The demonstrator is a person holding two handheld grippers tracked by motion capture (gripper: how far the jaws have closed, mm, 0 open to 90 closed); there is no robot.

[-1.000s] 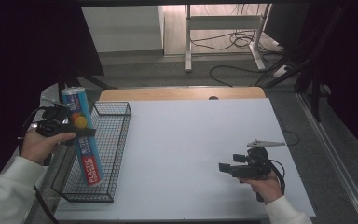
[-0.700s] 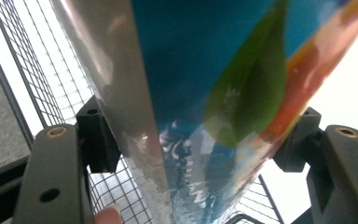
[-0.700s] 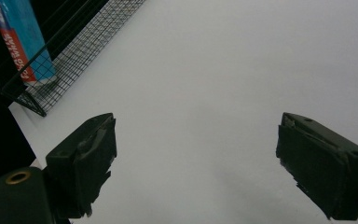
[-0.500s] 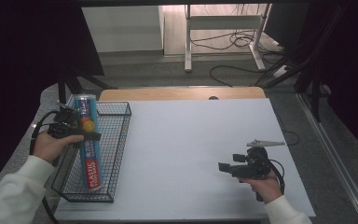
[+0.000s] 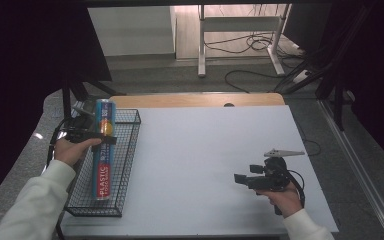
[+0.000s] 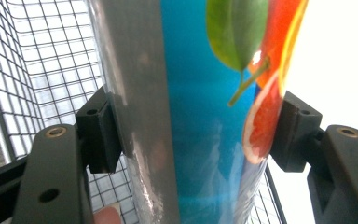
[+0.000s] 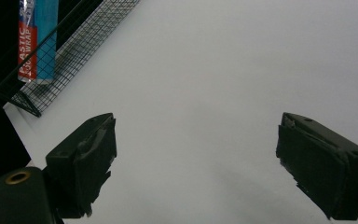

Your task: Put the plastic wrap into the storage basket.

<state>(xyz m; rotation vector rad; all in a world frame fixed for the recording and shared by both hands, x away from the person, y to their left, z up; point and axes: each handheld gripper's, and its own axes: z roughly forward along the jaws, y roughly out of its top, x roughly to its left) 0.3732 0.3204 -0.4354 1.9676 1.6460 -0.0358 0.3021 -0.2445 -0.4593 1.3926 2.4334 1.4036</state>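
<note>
My left tongs (image 6: pixel 193 135) pinch the plastic wrap box (image 5: pixel 103 150) near its upper end; in the left gripper view both pads press its sides, one on the silver face and one on the blue face with the printed citrus slice and green leaf. My right tongs (image 7: pixel 196 172) are spread wide over bare white worktop (image 5: pixel 205 165), holding nothing.

Against the frame half a second ago, the box has tilted back down: its lower end now rests near the front of the wire basket (image 5: pixel 125 165) and its top leans toward the far left corner, so it lies more along the basket's length. My left hand (image 5: pixel 72 150) has come a little nearer my side. The right hand (image 5: pixel 282 197) and its tongs have not shifted.

The high view gives me the whole box, with PLASTIC printed on a red band, plus the basket sitting at the left edge of the worktop and the right tongs (image 5: pixel 242 179) well apart from it. The left gripper view adds the contact at the pads and the mesh behind the box. The right gripper view shows the box's lower end (image 7: pixel 37 42) inside the basket's near corner (image 7: pixel 74 56), which the other close view cannot.
</note>
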